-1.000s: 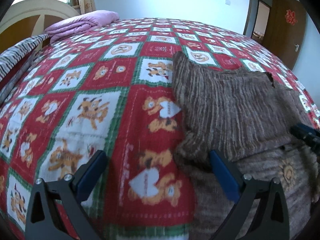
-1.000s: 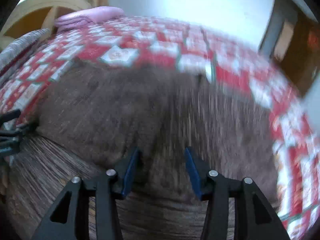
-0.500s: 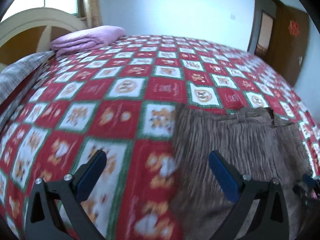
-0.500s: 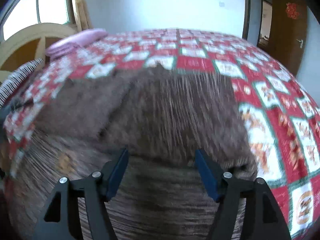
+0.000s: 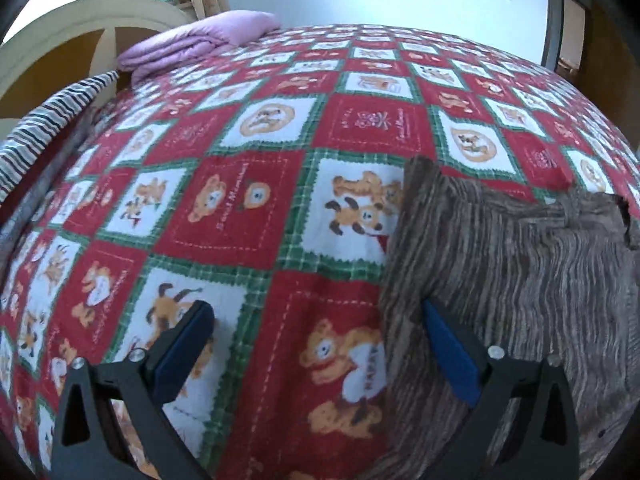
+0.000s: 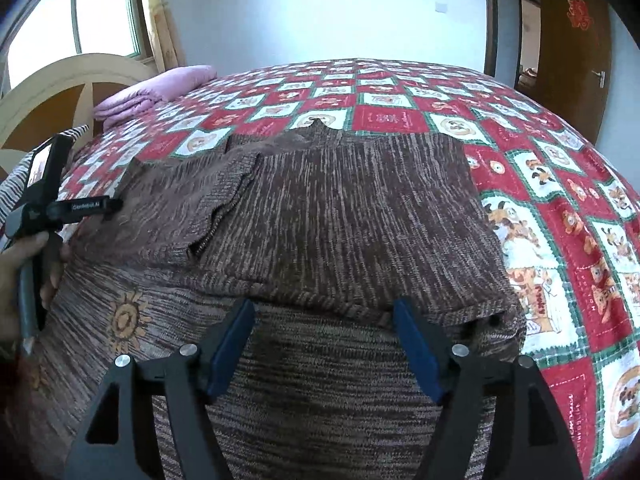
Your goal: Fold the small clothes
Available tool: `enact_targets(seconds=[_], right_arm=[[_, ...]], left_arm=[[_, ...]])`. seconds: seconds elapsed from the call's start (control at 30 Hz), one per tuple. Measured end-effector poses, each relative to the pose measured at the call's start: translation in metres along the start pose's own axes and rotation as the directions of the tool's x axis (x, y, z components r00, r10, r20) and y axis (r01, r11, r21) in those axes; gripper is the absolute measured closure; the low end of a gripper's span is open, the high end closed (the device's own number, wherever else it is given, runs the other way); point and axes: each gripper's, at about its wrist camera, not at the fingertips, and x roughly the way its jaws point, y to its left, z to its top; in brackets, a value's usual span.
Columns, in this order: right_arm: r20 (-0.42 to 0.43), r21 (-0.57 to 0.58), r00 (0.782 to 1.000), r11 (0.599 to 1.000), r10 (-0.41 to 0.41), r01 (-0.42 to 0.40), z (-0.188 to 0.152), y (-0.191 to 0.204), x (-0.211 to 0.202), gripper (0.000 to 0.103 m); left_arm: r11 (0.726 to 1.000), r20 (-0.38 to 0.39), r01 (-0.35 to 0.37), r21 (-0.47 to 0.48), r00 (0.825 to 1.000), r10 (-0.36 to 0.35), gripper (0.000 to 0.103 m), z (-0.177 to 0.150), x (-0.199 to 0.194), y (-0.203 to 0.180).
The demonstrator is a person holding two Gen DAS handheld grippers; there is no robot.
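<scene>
Right gripper (image 6: 322,344) at bottom centre of its view, jaws wide apart and just been opening, nothing clamped between the blue pads (image 6: 230,346); they hover over the brown knit sweater (image 6: 340,216), right at the lower edge of its folded-over upper layer. Sweater fills the middle and lower frame, spread on the bed, its left sleeve folded in across the body, a yellow sun motif (image 6: 126,318) on the lower left part. Left gripper (image 5: 316,350) at bottom of its own view, also wide open and holding nothing; its right pad (image 5: 450,354) sits over the sweater's left edge, its left pad over bare bedspread. In the right wrist view the left gripper shows at the left edge, gripped by a person's hand (image 6: 24,268), beside the sweater's left side. Under everything a red, white and green teddy-bear patchwork bedspread (image 5: 248,204). Folded pink quilt (image 5: 196,42) lies at upper left near the cream headboard (image 5: 80,24), a striped cloth (image 5: 44,128) at the left edge. Brown door (image 6: 576,44) at upper right, window (image 6: 100,12) at upper left.
</scene>
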Motion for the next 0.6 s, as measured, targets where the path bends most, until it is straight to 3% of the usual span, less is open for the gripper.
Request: enact_targets(seconds=[0.13,0.27,0.33,0.6], right_arm=[[-0.011,0.001,1.0,1.0,-0.001,0.001,0.001,0.0,0.001,0.029],[-0.087,-0.046,0.996,0.999,-0.008,0.004,0.0,0.009,0.005,0.014],[-0.098,-0.083,0.995,0.996,-0.032,0.024,-0.003,0.016,0.003,0.013],[-0.054,0.036,0.998,0.999,-0.024,0.026,-0.016,0.002,-0.027,0.013]], left_arm=[[0.999,0.022,0.026,-0.023,0.999,-0.026,0.0,-0.012,-0.017,0.005],[0.999,0.058,0.042,0.031,0.997,-0.044,0.0,-0.032,-0.044,0.01],[0.996,0.073,0.063,0.058,0.995,-0.068,0.0,-0.048,-0.059,0.011],[0.984,0.096,0.133,0.116,0.985,-0.144,0.0,-0.082,-0.092,0.009]])
